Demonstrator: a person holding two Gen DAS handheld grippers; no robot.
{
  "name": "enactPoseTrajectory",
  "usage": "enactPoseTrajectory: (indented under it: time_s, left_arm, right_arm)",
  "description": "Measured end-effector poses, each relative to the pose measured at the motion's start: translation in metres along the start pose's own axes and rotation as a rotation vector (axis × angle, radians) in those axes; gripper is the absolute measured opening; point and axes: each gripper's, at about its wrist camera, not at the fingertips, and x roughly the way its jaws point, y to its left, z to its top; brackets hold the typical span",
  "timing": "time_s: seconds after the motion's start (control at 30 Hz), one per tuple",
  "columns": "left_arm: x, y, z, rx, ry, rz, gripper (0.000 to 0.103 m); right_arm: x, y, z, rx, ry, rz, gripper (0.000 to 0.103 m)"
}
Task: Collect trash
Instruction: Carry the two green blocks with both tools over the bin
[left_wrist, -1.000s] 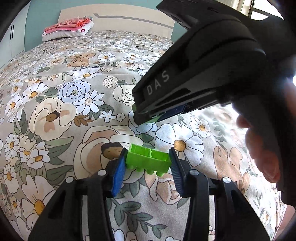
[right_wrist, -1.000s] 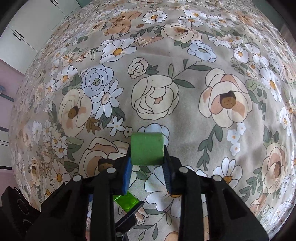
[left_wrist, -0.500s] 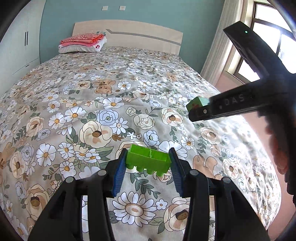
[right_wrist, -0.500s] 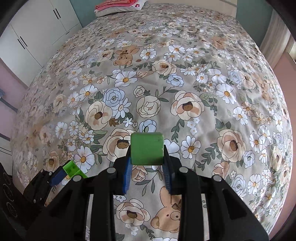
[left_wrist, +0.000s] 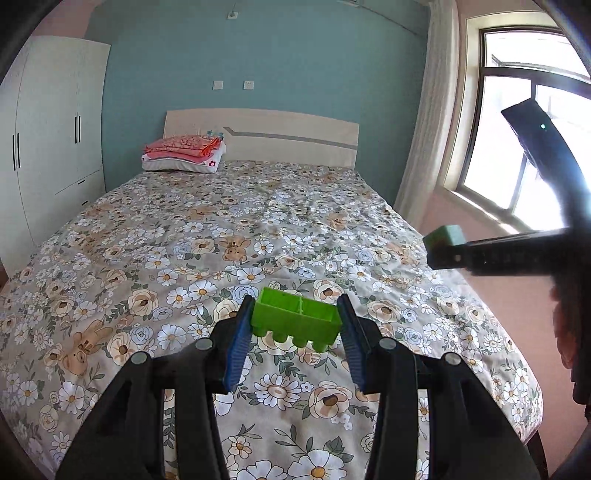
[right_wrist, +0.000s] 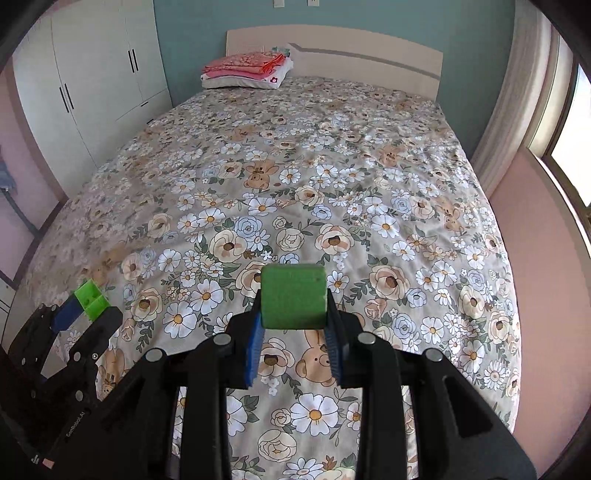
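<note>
Bricks are in both of your tools, and both are held up in the air above the near end of the bed.

Your left gripper is clamped on the light green toy brick. Its two blue pads press the short ends of the brick. The brick is turned upside down (the hollow side with one dividing wall faces up, the round studs point down to the bedcover). In the right wrist view you see the same brick far to the left, between the fingers of the left gripper.

Your right gripper is closed on the dark green block. The block sits upright between the pads, with its flat face toward the camera and its top above the fingertips. In the left wrist view the block shows at the right side, at the tip of the right gripper, in front of the pink wall below the window.

Floral bedcover lies flat over the whole bed. At the far left of the bed, against the headboard, a stack of folded pink and red cloth lies on a white pillow. White wardrobe stands along the left wall.
</note>
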Motion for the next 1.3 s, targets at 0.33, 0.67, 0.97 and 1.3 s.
enactPoseTrajectory:
  time_s: [0.33, 0.67, 0.97, 1.3]
  left_arm:
    - [-0.113, -0.01, -0.001, 0.006, -0.09, 0.015, 0.047]
    - [-0.189, -0.019, -0.025, 0.033, -0.135, 0.033, 0.047]
    - [-0.231, -0.031, -0.068, 0.112, -0.129, 0.038, 0.047]
    - [-0.243, -0.026, -0.125, 0.162, -0.057, 0.019, 0.047]
  right_arm:
    - [-0.128, 0.03, -0.056, -0.05, -0.132, -0.026, 0.031]
    - [-0.2, 0.038, -0.132, -0.073, -0.21, -0.034, 0.031]
    - [-0.218, 0.032, -0.206, -0.109, -0.209, -0.063, 0.031]
    - [-0.21, 0.04, -0.291, -0.174, -0.176, -0.035, 0.031]
